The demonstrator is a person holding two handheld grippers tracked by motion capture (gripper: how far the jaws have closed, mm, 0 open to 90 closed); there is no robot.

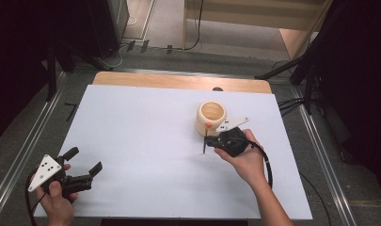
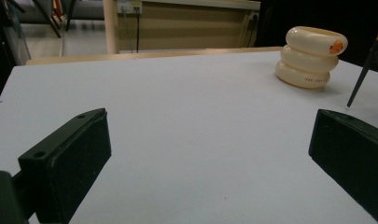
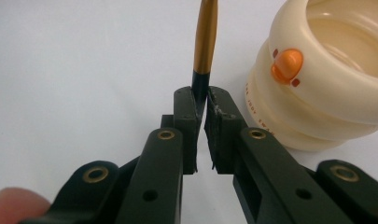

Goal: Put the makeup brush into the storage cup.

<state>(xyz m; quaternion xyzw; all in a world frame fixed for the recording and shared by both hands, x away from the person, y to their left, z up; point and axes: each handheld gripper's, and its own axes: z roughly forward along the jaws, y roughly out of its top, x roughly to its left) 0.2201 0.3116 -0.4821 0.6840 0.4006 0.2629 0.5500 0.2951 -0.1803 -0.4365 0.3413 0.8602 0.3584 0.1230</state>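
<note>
From above, a pen (image 1: 204, 143) is being held upright by the right gripper (image 1: 211, 142) beside the cup (image 1: 211, 117), probably for dropping in. The left gripper (image 2: 210, 154) is being kept wide open, empty. Close up, the 2 pads (image 3: 185, 116) are being clamped on the pen.
</note>
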